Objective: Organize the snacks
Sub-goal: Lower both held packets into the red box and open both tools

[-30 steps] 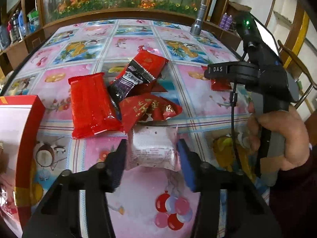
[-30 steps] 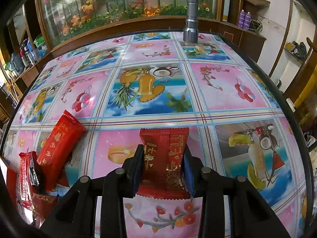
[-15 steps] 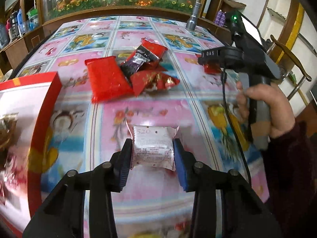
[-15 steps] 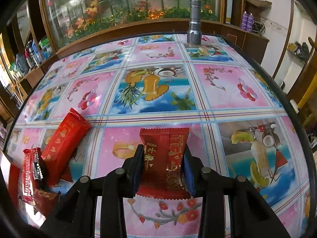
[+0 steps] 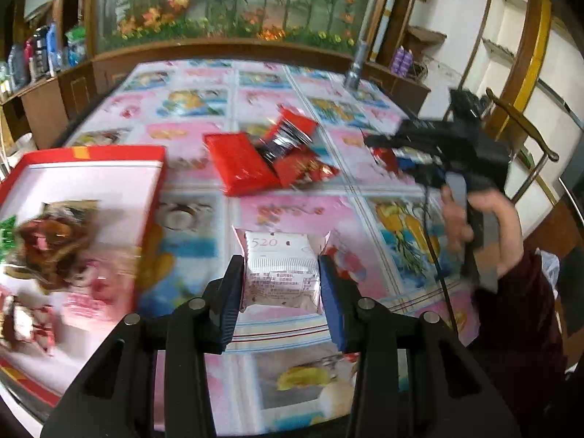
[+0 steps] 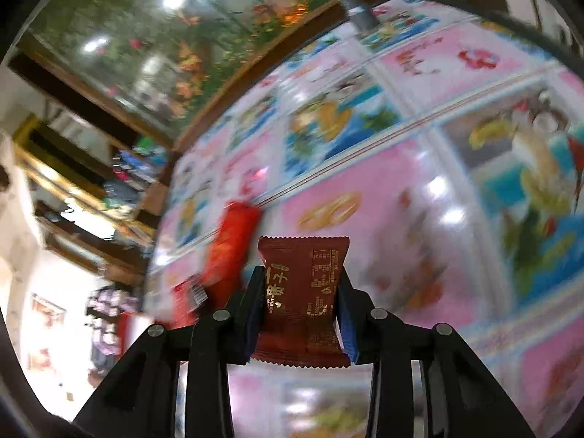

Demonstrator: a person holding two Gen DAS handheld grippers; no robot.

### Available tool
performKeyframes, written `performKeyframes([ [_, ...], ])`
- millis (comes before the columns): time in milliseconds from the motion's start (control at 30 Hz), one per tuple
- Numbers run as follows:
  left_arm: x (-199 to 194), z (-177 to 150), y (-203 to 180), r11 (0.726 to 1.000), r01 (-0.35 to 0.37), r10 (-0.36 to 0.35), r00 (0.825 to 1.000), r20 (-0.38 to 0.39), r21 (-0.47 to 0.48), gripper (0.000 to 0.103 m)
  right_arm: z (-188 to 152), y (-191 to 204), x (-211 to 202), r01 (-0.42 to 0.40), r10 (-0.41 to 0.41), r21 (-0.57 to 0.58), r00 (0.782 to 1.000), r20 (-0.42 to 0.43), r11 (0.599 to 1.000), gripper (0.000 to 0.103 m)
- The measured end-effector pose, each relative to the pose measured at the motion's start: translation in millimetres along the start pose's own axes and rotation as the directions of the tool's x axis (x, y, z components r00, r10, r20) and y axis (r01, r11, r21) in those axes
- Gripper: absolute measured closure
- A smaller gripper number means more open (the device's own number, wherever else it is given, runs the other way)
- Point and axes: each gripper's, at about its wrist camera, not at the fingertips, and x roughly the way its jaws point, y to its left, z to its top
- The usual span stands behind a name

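My left gripper (image 5: pixel 280 273) is shut on a white snack packet (image 5: pixel 280 268) marked 520, held above the patterned tablecloth. To its left lies a red box (image 5: pixel 87 168) with several wrapped sweets inside. A pile of red snack packets (image 5: pixel 255 157) rests further back on the table. My right gripper (image 6: pixel 301 284) is shut on a dark red snack packet (image 6: pixel 303 292) with gold lettering, its view tilted and blurred. In the left wrist view the right gripper (image 5: pixel 379 148) shows at the right, held by a hand (image 5: pixel 485 226).
A flowered tablecloth (image 5: pixel 292 215) covers the table. A grey metal flashlight (image 5: pixel 356 67) stands at the far edge. Wooden shelves with bottles (image 5: pixel 40 51) line the left. A red packet (image 6: pixel 230 244) lies just left of the right gripper. A wooden chair (image 5: pixel 525 138) stands at the right.
My left gripper has drawn back and toward the left with the white packet, bringing the red box into view. My right gripper has rolled and tilted with the dark red packet in it.
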Motion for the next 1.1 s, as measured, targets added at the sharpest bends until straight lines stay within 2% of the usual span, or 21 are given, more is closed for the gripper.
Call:
performKeyframes([
  [100, -12, 1, 20, 0.999, -0.023, 0.024, 0.999, 0.032, -0.027, 0.065, -19, 18, -6, -0.117, 0.117, -0.018, 0.993, -0.015, 0.993, 0.067],
  [200, -26, -1, 45, 0.996, -0.052, 0.057, 0.996, 0.068, -0.07, 0.065, -41, 48, -7, -0.279, 0.277, -0.042, 0.96, -0.036, 0.959, 0.067],
  [267, -33, -3, 63, 0.992, -0.078, 0.086, 0.993, 0.079, -0.101, 0.065, -55, 69, -1, -0.333, 0.33, -0.063, 0.942, -0.061, 0.941, 0.067],
  [433, -50, -13, 112, 0.967, -0.174, 0.195, 0.975, 0.105, -0.187, 0.065, -101, 141, 29, -0.425, 0.402, -0.136, 0.9, -0.168, 0.895, 0.067],
  [500, -56, -18, 127, 0.956, -0.203, 0.23, 0.967, 0.111, -0.212, 0.065, -120, 172, 46, -0.45, 0.411, -0.161, 0.884, -0.223, 0.879, 0.067],
  [667, -66, -30, 159, 0.93, -0.257, 0.292, 0.951, 0.105, -0.265, 0.065, -162, 228, 79, -0.468, 0.387, -0.221, 0.861, -0.329, 0.855, 0.067],
  [767, -68, -34, 177, 0.914, -0.284, 0.323, 0.941, 0.099, -0.29, 0.065, -183, 251, 96, -0.457, 0.353, -0.251, 0.861, -0.366, 0.854, 0.067],
  [900, -64, -27, 193, 0.9, -0.322, 0.363, 0.927, 0.093, -0.295, 0.065, -194, 278, 101, -0.419, 0.302, -0.342, 0.888, -0.346, 0.841, 0.067],
  [1000, -52, -16, 203, 0.896, -0.348, 0.378, 0.924, 0.061, -0.277, 0.064, -196, 296, 113, -0.357, 0.228, -0.403, 0.914, -0.334, 0.843, 0.067],
  [1100, -40, -11, 212, 0.893, -0.345, 0.366, 0.93, 0.022, -0.289, 0.063, -195, 307, 125, -0.309, 0.173, -0.443, 0.931, -0.321, 0.841, 0.066],
])
